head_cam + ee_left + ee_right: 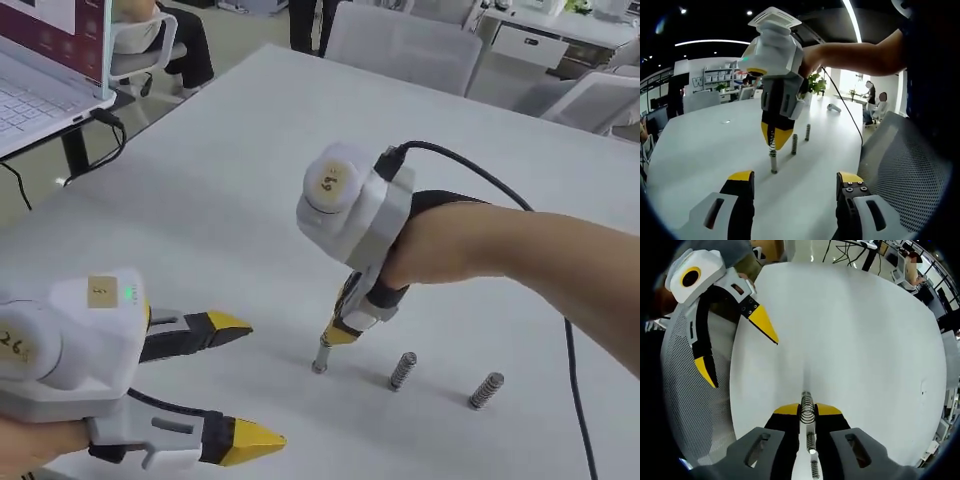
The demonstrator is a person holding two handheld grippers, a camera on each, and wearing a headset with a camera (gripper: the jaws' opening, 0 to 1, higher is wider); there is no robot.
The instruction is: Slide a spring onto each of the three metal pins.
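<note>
My right gripper [338, 334] points straight down and is shut on a small spring [772, 142], also seen between its yellow tips [807, 411]. The spring's lower end meets the top of a bare metal pin [320, 362] standing on the white table [230, 180]. To the right of it, two more pins each carry a spring: the middle one [402, 370] and the far one [486, 390]. In the left gripper view they stand behind the bare pin [773, 163], at the middle [794, 144] and the far end [807, 132]. My left gripper [240, 380] hangs open at the lower left, holding nothing.
A laptop [40, 70] sits at the table's far left edge with a cable trailing down. Office chairs [400, 45] stand beyond the far edge. The right gripper's black cable [570, 340] runs along the forearm and across the table on the right.
</note>
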